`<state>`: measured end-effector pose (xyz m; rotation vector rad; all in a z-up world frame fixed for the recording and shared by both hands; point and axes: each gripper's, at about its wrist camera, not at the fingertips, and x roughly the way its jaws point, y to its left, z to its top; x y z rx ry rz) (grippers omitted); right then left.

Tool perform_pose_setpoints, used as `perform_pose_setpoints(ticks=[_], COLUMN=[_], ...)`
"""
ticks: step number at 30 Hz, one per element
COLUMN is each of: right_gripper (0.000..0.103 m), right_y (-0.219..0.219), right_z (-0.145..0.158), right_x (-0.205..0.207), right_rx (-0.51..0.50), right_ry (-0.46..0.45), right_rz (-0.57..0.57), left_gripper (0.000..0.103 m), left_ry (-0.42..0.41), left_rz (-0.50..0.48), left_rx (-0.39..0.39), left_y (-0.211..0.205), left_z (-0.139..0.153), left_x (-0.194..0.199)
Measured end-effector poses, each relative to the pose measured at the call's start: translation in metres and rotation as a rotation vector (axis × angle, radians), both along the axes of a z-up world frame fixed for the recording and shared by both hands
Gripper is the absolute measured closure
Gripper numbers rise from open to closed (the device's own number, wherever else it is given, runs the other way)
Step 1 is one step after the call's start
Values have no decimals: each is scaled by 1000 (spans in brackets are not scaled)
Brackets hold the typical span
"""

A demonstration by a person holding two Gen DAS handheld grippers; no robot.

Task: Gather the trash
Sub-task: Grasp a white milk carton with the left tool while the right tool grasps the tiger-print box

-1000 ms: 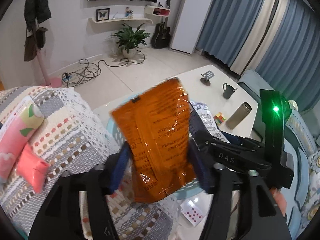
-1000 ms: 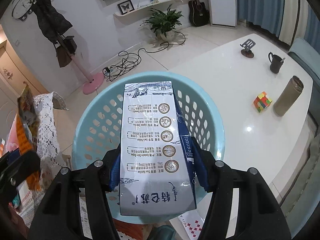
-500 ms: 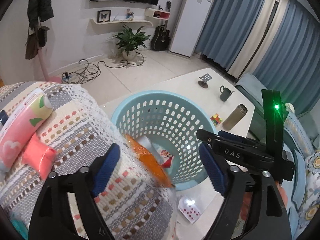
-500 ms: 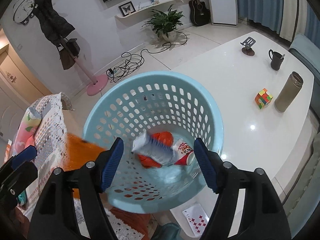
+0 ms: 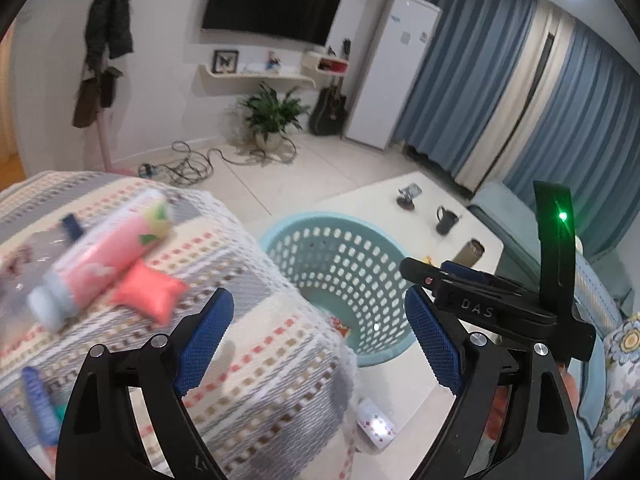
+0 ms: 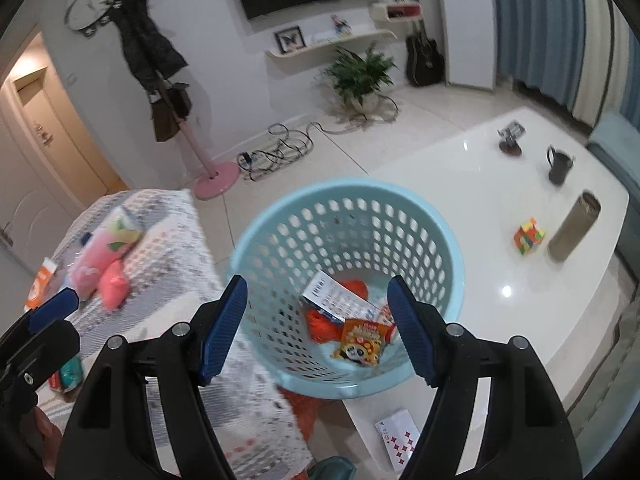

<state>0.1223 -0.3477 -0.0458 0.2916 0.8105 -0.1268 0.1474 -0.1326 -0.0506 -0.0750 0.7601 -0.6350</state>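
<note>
A light-blue perforated basket [image 6: 440, 240] stands on the white table's corner; it also shows in the left wrist view [image 5: 280, 232]. Inside lie a white printed carton [image 6: 332, 298], an orange wrapper [image 6: 320, 326] and a yellow panda snack bag [image 6: 362, 342]. My right gripper [image 6: 318, 326] is open and empty above the basket's near rim. My left gripper [image 5: 320, 342] is open and empty over the edge of a patterned cloth-covered seat [image 5: 248, 256]. On the cloth lie a pink tube [image 5: 104, 258] and a small coral-pink pouch [image 5: 150, 292].
The white table [image 6: 480, 160] holds a colour cube [image 6: 529, 236], a grey tumbler [image 6: 574, 226], a dark mug [image 6: 560, 166] and a small stand [image 6: 510, 140]. A playing card [image 6: 398, 438] lies on the floor. An orange packet [image 6: 40, 284] lies at the cloth's far left.
Both grippers opened and let go: the orange wrapper and the white carton dropped into the basket. Both grippers then drew back and tilted up.
</note>
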Motion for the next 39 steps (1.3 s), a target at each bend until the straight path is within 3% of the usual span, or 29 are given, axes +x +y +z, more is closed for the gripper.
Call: perform_pose_setpoints(ticks=[7, 11, 17, 24, 31, 39], right_gripper=[34, 34, 34, 34, 34, 34], right_y=[61, 106, 182, 271, 314, 330], right_z=[35, 43, 40, 18, 3, -9], right_x=[-9, -14, -18, -26, -20, 2], right_rx=[-40, -43, -39, -91, -122, -141], right_ry=[-76, -102, -102, -53, -10, 48], right_rz=[107, 189, 350, 535, 597, 615], left_gripper=[18, 18, 18, 18, 18, 20], left_ry=[-59, -88, -108, -74, 15, 89], left_rz=[130, 234, 415, 623, 643, 604], left_rx=[-56, -39, 10, 68, 148, 318], left_y=[77, 128, 216, 317, 368, 373], left_z=[21, 25, 26, 8, -26, -49], left_x=[-19, -27, -34, -25, -2, 38])
